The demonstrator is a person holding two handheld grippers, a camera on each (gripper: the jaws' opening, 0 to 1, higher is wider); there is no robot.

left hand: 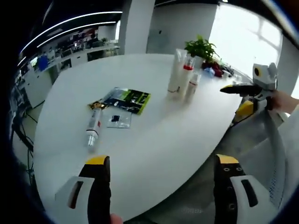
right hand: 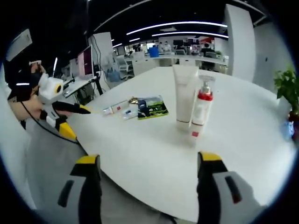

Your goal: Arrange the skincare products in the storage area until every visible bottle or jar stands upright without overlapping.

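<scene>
Your left gripper (left hand: 161, 175): jaws spread wide, nothing between. Your right gripper (right hand: 148, 172): jaws likewise wide apart, empty. Both held level, apart from each other, each hand-held.

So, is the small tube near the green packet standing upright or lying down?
Lying down. The small tube rests flat on the white table beside the green packet, unlike the tall white tube, which stands upright.

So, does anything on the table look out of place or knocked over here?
Yes: one tube lies flat on the white table beside the sachets, while the tall tube and pump bottle stand upright together. Both grippers hang open, away from it.
</scene>
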